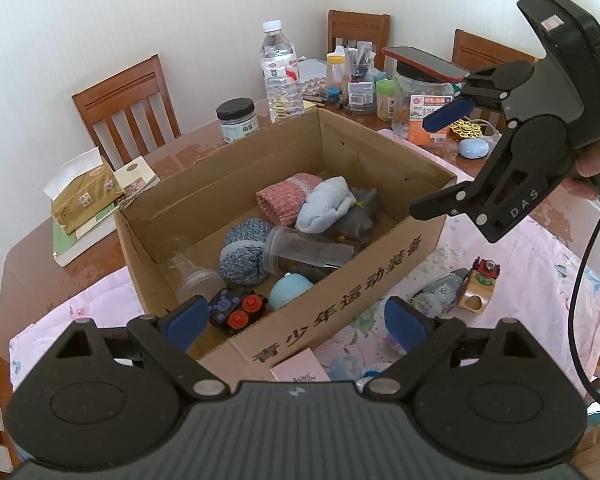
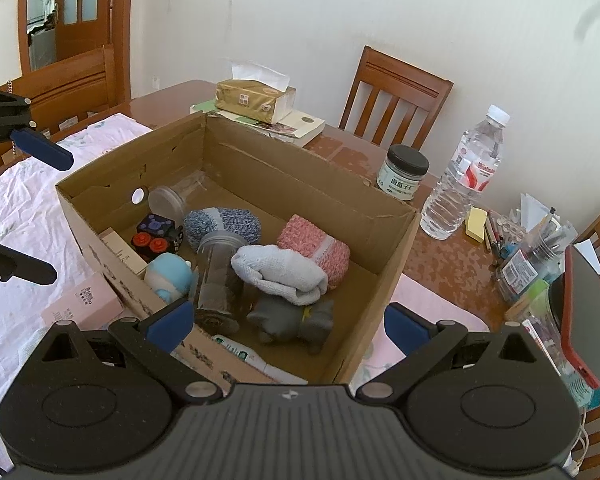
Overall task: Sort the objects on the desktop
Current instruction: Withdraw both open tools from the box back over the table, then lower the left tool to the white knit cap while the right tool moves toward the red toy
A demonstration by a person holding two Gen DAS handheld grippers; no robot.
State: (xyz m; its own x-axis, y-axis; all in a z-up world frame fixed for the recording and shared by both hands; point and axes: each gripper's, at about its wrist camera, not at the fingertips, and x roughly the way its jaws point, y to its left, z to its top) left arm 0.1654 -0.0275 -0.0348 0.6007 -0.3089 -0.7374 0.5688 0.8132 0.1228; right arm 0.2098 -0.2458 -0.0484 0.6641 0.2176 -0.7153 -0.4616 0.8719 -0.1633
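Note:
An open cardboard box (image 1: 380,280) (image 2: 380,300) stands on the pink cloth. It holds rolled socks: pink (image 1: 288,196), pale blue (image 1: 326,204) and blue knit (image 1: 242,256). It also holds a clear jar (image 1: 304,252), a grey plush (image 2: 296,320), a light blue figure (image 1: 288,290) and a black toy with red wheels (image 1: 238,308). My left gripper (image 1: 296,320) is open and empty over the box's near corner. My right gripper (image 2: 288,324) is open and empty above the box; it also shows in the left wrist view (image 1: 436,164). On the cloth lie a toy train (image 1: 478,284), a grey item (image 1: 438,296) and a pink box (image 1: 300,368).
A water bottle (image 1: 280,72), a black-lidded jar (image 1: 236,120), a tissue pack (image 1: 84,196), a pen holder (image 1: 360,80), a red-cased phone (image 1: 424,64) and small clutter stand on the brown table behind the box. Wooden chairs (image 1: 128,108) ring the table.

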